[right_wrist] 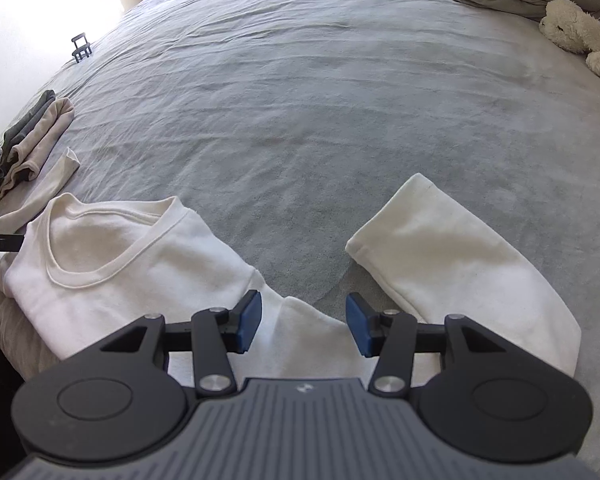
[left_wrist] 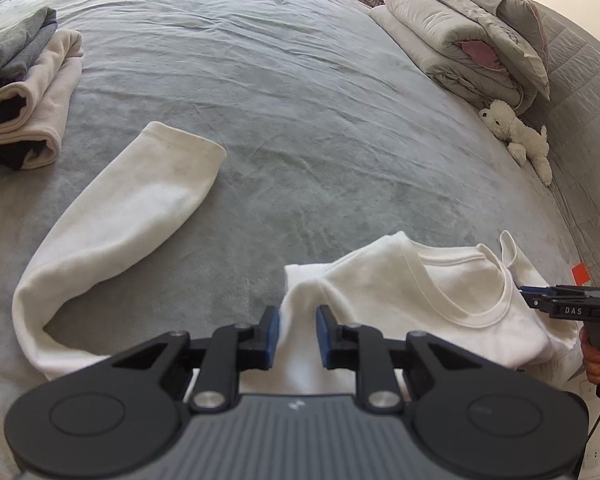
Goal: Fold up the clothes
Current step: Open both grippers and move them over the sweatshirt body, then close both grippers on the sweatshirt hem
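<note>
A white long-sleeved sweatshirt (left_wrist: 440,280) lies collar-up on the grey bedspread (left_wrist: 300,100), with one sleeve (left_wrist: 120,216) bent out to the left. My left gripper (left_wrist: 298,336) is at its shoulder, and a raised ridge of white fabric is pinched between the blue pads (left_wrist: 274,336). In the right wrist view the sweatshirt (right_wrist: 112,272) sits lower left and its other sleeve (right_wrist: 448,252) lies to the right. My right gripper (right_wrist: 304,324) hovers open over that shoulder, its pads wide apart and clear of the cloth. The right gripper (left_wrist: 530,294) also shows beside the collar, held by a person's hand (left_wrist: 596,356).
A stack of folded clothes (left_wrist: 32,92) (right_wrist: 28,148) sits at the left of the bed. A folded duvet (left_wrist: 460,48) and a white plush toy (left_wrist: 516,136) (right_wrist: 580,36) lie at the far right. An orange tag (left_wrist: 580,273) lies near the bed edge.
</note>
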`<act>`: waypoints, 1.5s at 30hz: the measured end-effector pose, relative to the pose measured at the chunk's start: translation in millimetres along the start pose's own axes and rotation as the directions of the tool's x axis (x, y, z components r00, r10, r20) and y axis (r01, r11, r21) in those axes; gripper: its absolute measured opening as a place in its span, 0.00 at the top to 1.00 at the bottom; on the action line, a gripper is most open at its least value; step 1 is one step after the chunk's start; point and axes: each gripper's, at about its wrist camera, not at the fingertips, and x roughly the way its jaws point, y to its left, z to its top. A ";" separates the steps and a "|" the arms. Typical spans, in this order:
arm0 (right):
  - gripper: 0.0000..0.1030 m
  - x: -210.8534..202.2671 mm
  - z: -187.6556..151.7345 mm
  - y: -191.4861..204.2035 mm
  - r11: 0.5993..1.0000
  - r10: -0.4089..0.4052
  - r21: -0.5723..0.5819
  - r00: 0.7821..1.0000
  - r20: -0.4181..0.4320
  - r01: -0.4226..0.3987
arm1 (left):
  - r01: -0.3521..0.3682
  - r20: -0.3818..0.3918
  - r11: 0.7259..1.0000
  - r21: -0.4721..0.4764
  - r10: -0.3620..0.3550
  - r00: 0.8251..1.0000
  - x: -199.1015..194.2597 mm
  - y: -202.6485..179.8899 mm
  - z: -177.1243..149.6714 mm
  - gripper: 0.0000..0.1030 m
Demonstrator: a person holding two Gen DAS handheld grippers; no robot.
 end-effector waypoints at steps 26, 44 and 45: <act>0.94 -39.1 19.9 23.8 0.953 -0.294 0.035 0.896 0.334 0.300 | -0.212 0.292 0.969 0.124 0.169 0.941 -8.7 -44.9 39.2 0.99; 0.95 34.9 94.9 -0.8 0.905 -0.415 0.104 0.800 0.433 0.413 | -0.393 0.426 0.906 0.158 0.297 0.855 90.2 -60.7 131.4 0.99; 0.95 40.7 99.6 -2.4 0.902 -0.420 0.104 0.796 0.436 0.419 | -0.408 0.434 0.899 0.162 0.306 0.847 97.0 -61.3 136.5 0.99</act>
